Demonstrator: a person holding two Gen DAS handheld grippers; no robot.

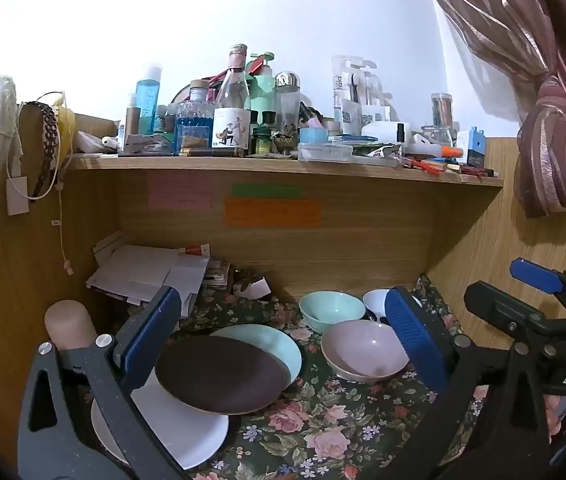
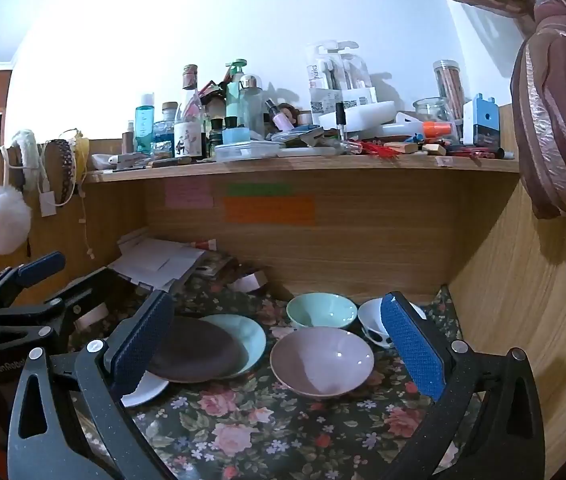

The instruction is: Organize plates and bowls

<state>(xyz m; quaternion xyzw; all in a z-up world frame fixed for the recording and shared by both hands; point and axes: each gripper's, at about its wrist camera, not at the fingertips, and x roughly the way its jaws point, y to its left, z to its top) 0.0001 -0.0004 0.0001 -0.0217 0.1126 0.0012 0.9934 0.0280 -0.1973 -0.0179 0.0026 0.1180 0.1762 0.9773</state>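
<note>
Three plates overlap on the floral cloth: a dark brown plate on top, a mint plate behind it, a white plate in front. To their right stand a pink bowl, a mint bowl and a white patterned bowl. My left gripper is open and empty, above the plates. My right gripper is open and empty, above the pink bowl; it also shows in the left wrist view.
A wooden desk back and a side wall close in the space. A shelf above carries many bottles and jars. Loose papers lie at the back left. A curtain hangs at the right.
</note>
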